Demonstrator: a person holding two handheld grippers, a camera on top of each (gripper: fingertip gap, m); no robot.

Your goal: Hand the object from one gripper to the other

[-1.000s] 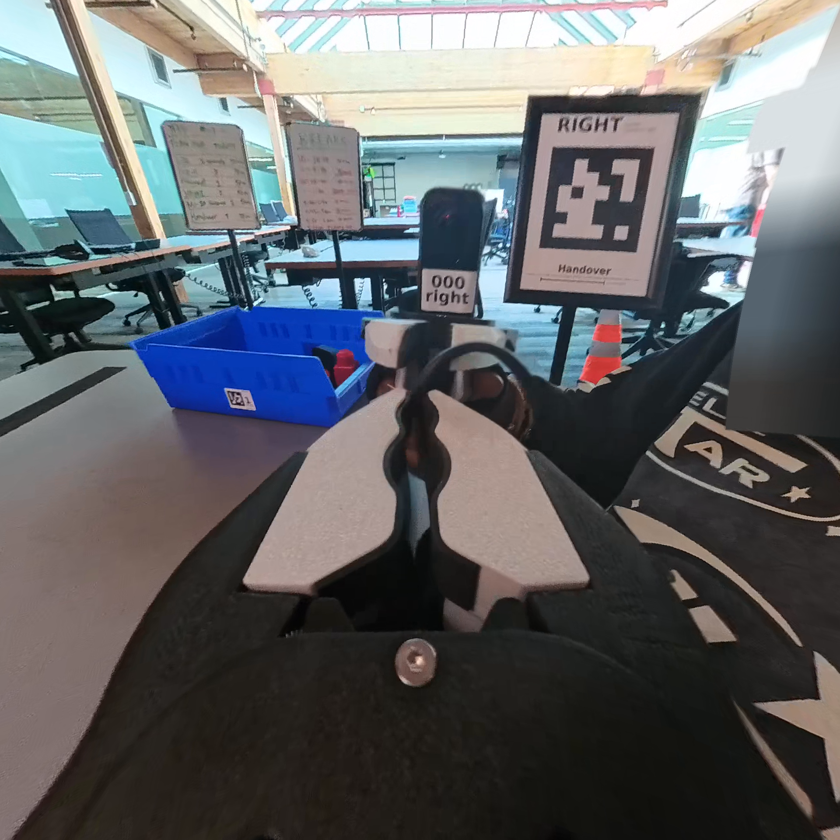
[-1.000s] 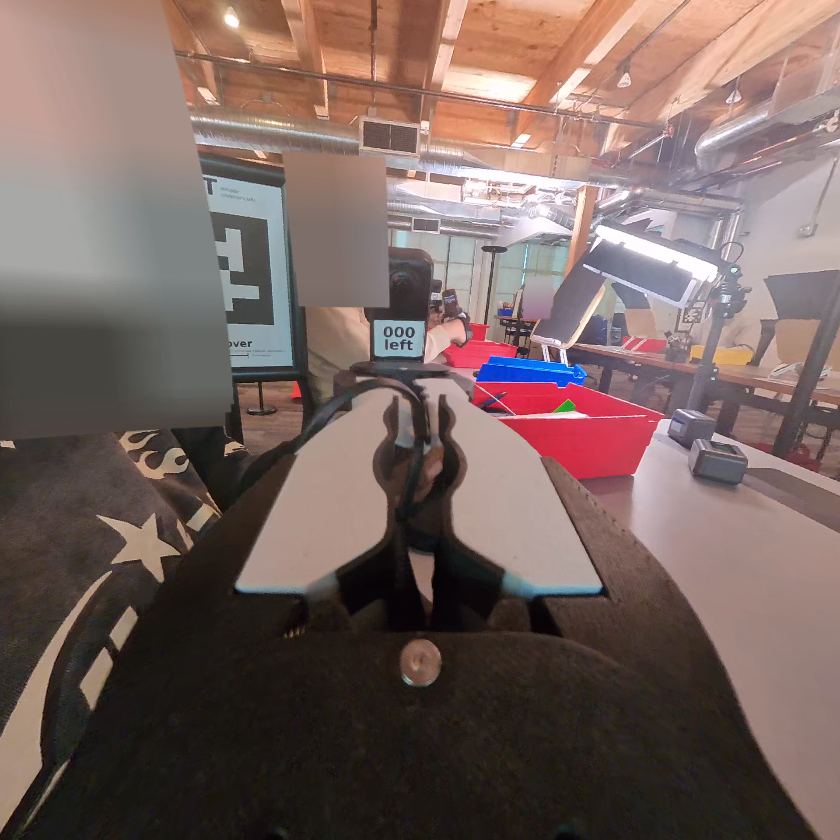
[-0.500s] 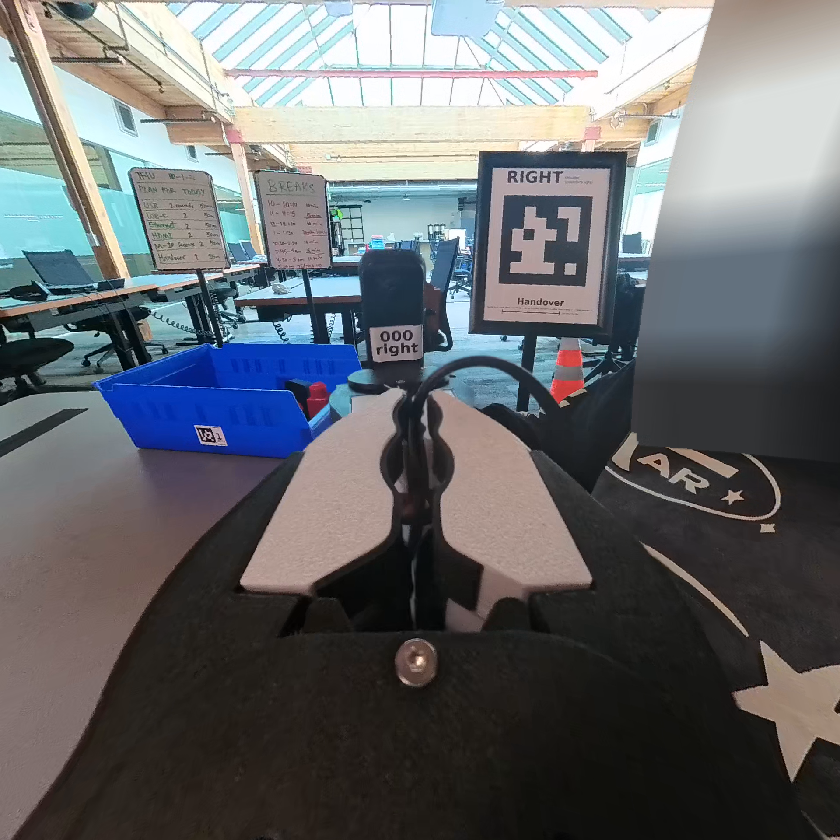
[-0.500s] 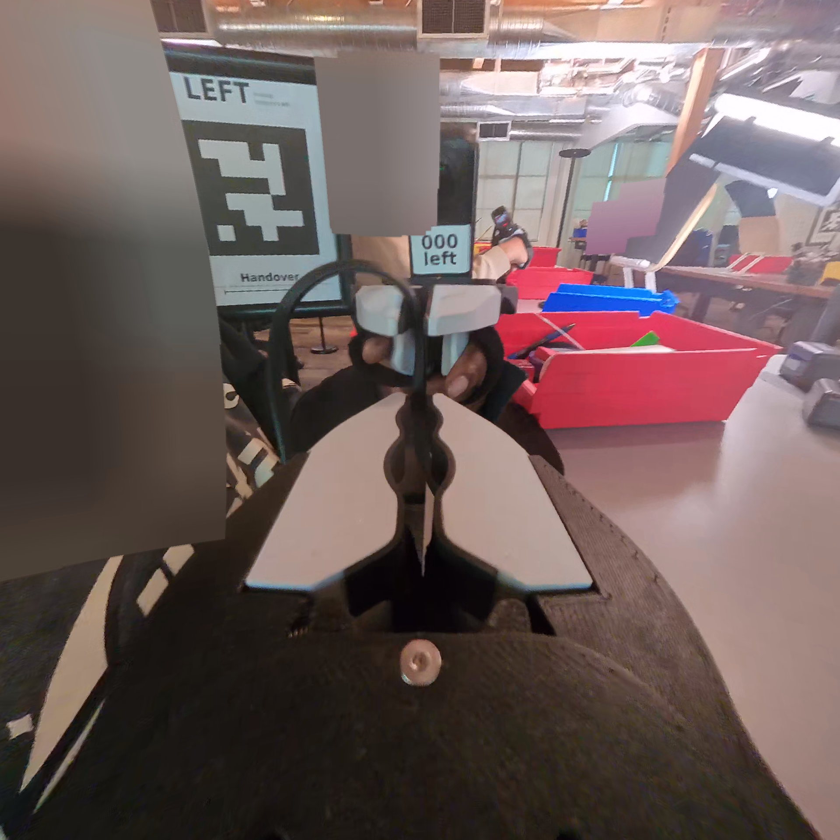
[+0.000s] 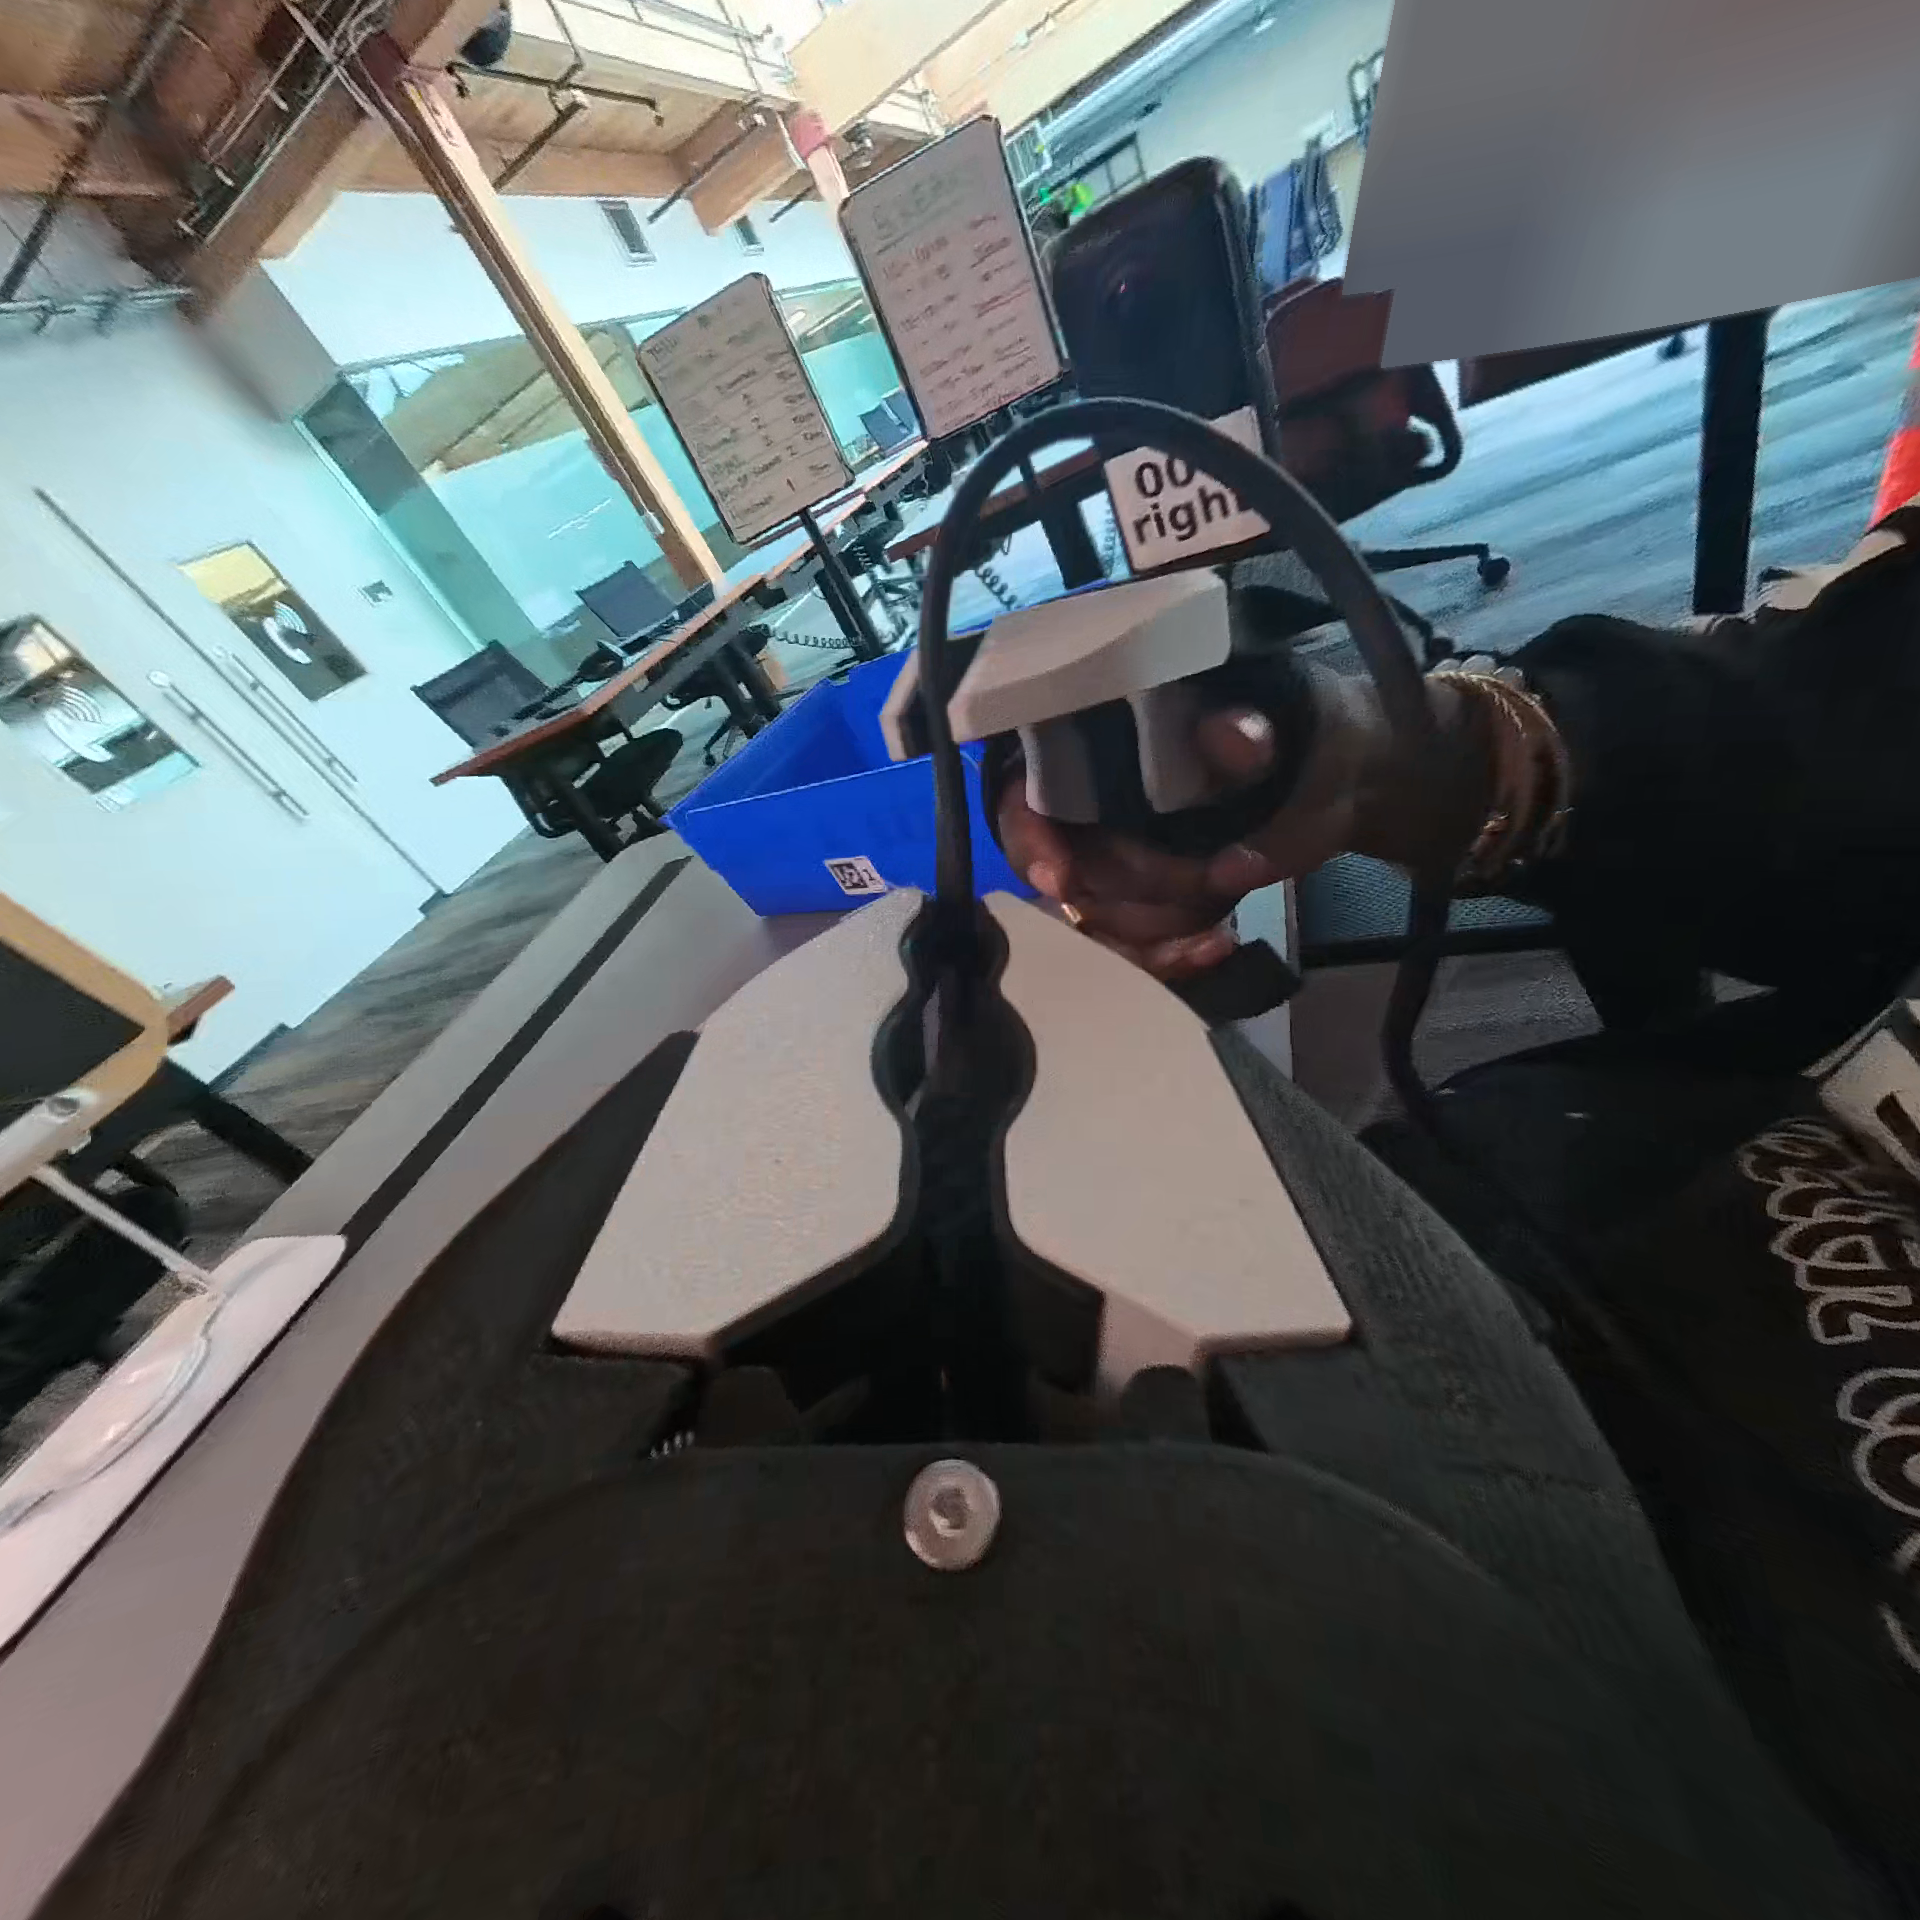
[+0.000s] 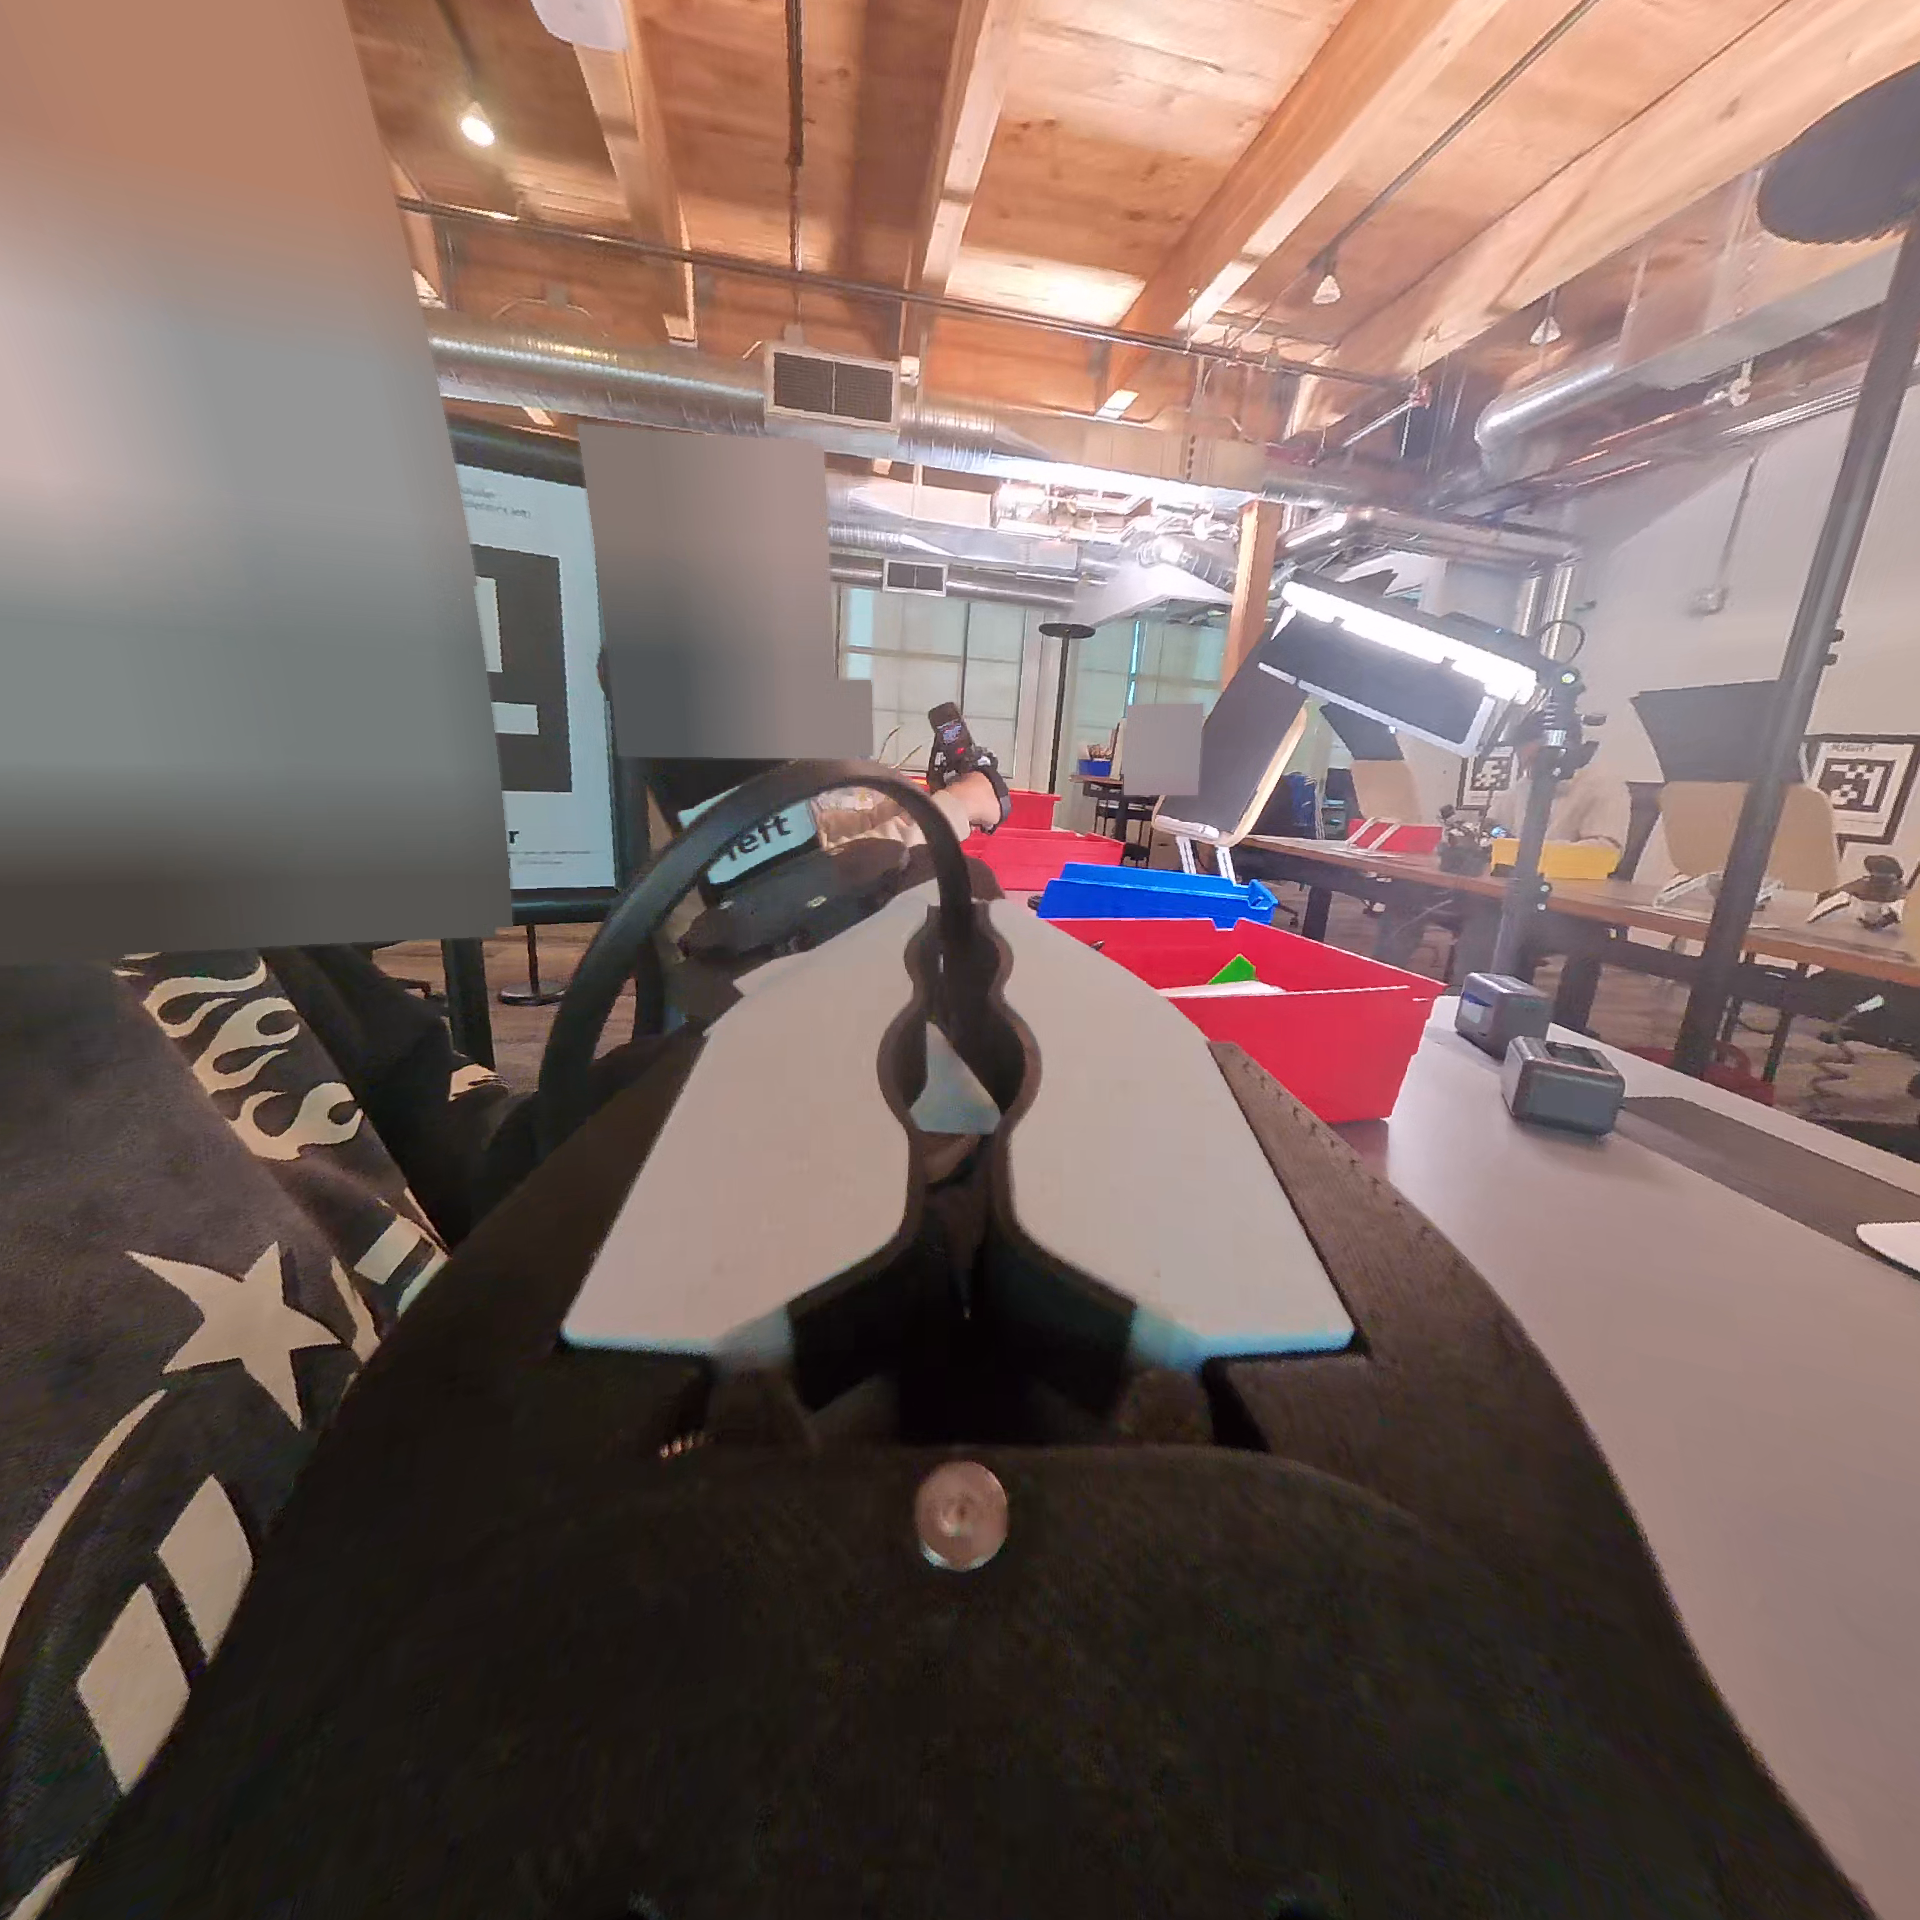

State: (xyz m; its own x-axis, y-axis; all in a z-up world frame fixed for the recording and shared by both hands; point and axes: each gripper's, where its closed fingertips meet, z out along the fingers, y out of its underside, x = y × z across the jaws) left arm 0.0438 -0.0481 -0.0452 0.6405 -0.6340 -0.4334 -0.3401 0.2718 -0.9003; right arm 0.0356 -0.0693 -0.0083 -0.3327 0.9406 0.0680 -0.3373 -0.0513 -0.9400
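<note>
- Black cable (image 5: 940,727), that is the object here: it arcs up out of the left tool (image 5: 951,925), whose fingers are pressed together on it.
- Over in the right wrist view, the same cable (image 6: 665,883) loops into the right tool (image 6: 956,925), fingers closed around it too. So both tools pinch the cable at once, each on a different stretch, and the loop hangs in the air between them above the bench (image 5: 582,966).
- A double hold like this reads as mid-handover: neither side has let go, so the cable cannot drop.
- Beyond the left tool sits a blue bin (image 5: 821,821); its contents are hidden from this angle.
- Past the right tool, a red bin (image 6: 1309,1029) holds something green and something white, too small to name.
</note>
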